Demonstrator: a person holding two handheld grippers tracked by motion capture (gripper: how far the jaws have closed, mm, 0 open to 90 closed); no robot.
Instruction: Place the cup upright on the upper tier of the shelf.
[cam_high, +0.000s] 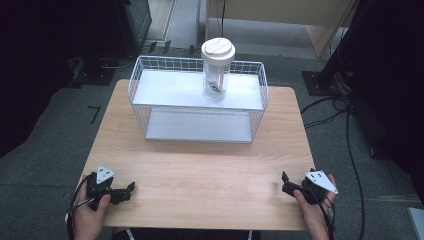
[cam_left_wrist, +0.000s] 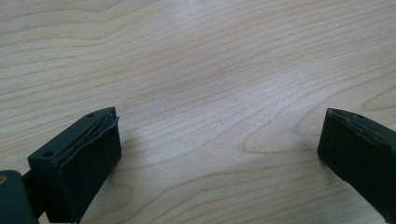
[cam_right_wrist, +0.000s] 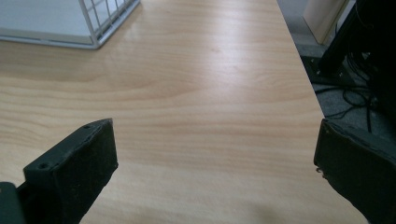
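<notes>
Resting at the table's (cam_high: 200, 170) near edge, left gripper (cam_high: 125, 191) has jaws spread wide, nothing between them, likely parked in a start pose. Jar (cam_high: 217, 70) stands upright on the top shelf of the wire rack (cam_high: 197, 100), long axis vertical, lid up, well apart from both. Right gripper (cam_high: 286, 184) likewise spread, empty, aimed inward.

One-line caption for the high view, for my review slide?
Both claws, left and right, rest open at the near table edge; a lidded cup stands on the wire rack beyond.
</notes>
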